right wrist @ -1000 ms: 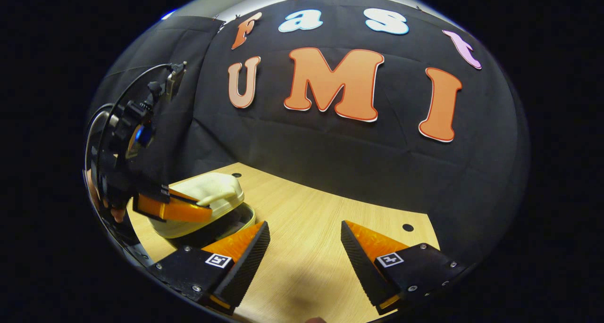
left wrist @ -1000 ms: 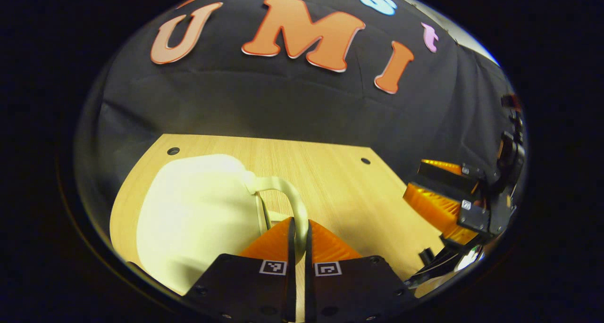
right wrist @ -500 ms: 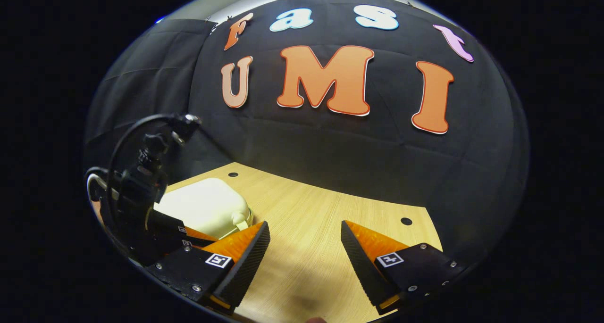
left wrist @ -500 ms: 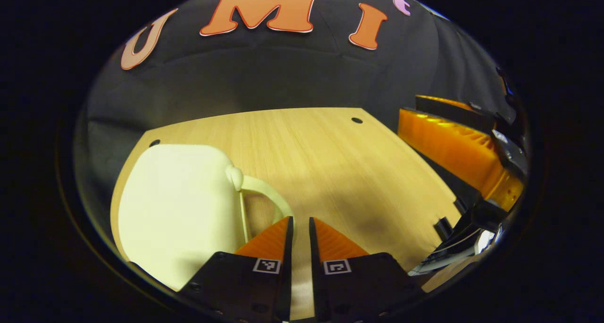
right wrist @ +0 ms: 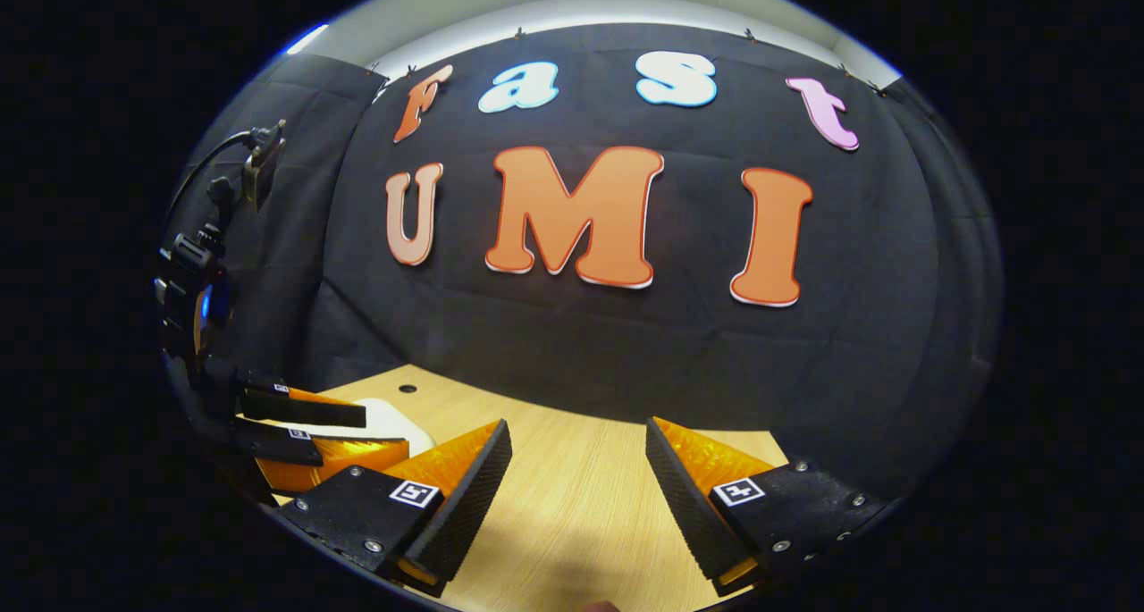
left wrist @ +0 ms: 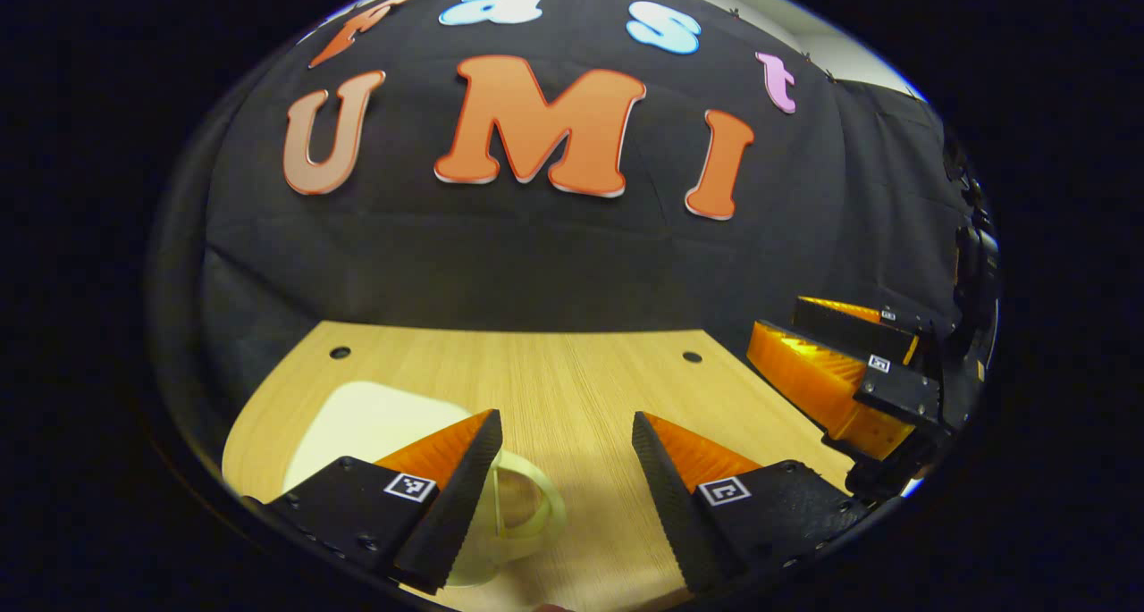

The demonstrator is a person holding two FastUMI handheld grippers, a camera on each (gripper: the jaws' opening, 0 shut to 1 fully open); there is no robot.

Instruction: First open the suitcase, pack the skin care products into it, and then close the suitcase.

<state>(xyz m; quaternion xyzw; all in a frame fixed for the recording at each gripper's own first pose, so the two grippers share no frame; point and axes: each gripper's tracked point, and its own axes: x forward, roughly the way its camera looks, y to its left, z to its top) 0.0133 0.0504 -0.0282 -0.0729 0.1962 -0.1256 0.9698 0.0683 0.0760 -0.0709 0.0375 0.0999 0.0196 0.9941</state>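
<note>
— At the bottom of the left gripper view, how do the left tongs (left wrist: 565, 447) stand?

— Spread wide and released, nothing between the fingers, only bare wood of the worktop (left wrist: 572, 371) in the gap. They hang just above the board.

— And the suitcase?

— A small cream hard-shell suitcase (left wrist: 375, 420) lies flat on the worktop, lid down and closed, at the lower left of that view. Its looped handle (left wrist: 527, 514) points toward the camera and sits just beside and below the inner edge of the left finger. Whether that finger touches the loop, I cannot tell. The finger hides part of the shell.

— The other pair?

— In the right gripper view the right tongs (right wrist: 576, 456) are likewise parted and empty, over bare worktop (right wrist: 581, 505). In the left gripper view the same right tongs (left wrist: 827, 353) show at the right edge, tips aimed inward, well apart from the suitcase.

— Does the right gripper view catch the case?

— Only a pale sliver of the suitcase (right wrist: 398, 420), far left, behind the left tongs (right wrist: 304, 424), which hover over it there with a cable (right wrist: 206, 161) arching above the body.

— Anything beyond?

— Two small round holes (left wrist: 340, 353) near the worktop's far corners, then the black cloth wall (left wrist: 536, 246).
</note>
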